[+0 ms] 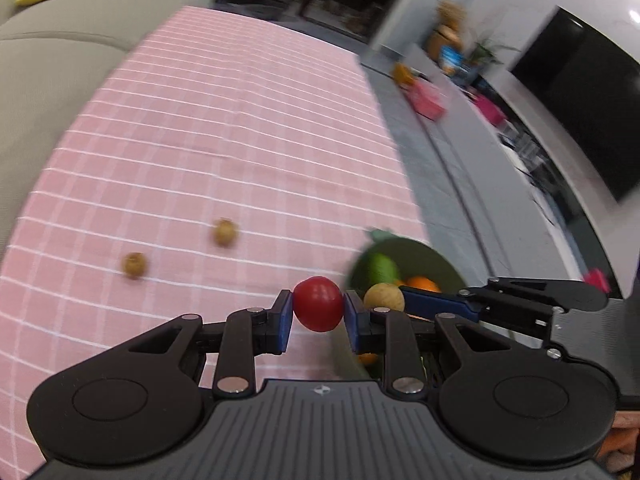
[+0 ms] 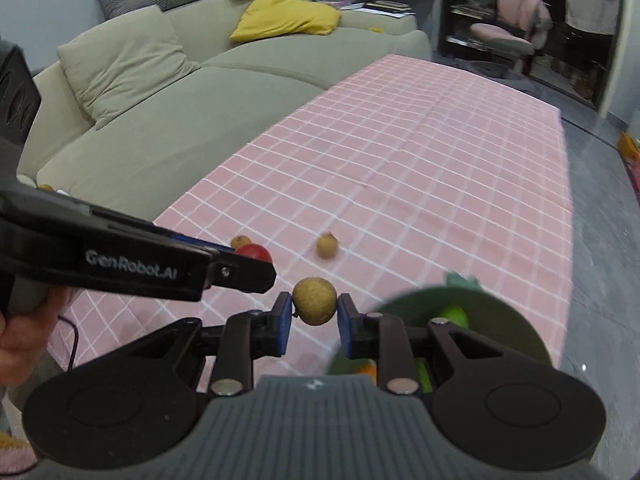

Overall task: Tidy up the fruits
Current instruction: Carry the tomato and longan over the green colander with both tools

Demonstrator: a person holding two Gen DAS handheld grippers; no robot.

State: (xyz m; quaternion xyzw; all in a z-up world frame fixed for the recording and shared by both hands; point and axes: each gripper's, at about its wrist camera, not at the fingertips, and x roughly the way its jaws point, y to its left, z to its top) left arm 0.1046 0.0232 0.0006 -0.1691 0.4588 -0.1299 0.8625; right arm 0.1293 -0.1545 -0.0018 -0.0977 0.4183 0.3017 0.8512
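Note:
My left gripper (image 1: pixel 318 306) is shut on a small red fruit (image 1: pixel 318 303), held above the pink checked tablecloth (image 1: pixel 224 128). My right gripper (image 2: pixel 314 308) is shut on a tan round fruit (image 2: pixel 314 300), which also shows in the left wrist view (image 1: pixel 384 297) beside the red one. A green bowl (image 1: pixel 436 256) sits at the cloth's near right edge, holding a green fruit (image 1: pixel 382 268) and an orange one (image 1: pixel 424 283). In the right wrist view the bowl (image 2: pixel 516 320) lies just right of my fingers. Two small brown fruits (image 1: pixel 135 265) (image 1: pixel 224 232) lie on the cloth.
A grey-green sofa (image 2: pixel 160 120) with a yellow cushion (image 2: pixel 288 16) runs along the table's left side. A pink chair (image 2: pixel 516 28) stands at the far end. Grey floor (image 2: pixel 600 240) and a low unit with a dark screen (image 1: pixel 580 112) lie to the right.

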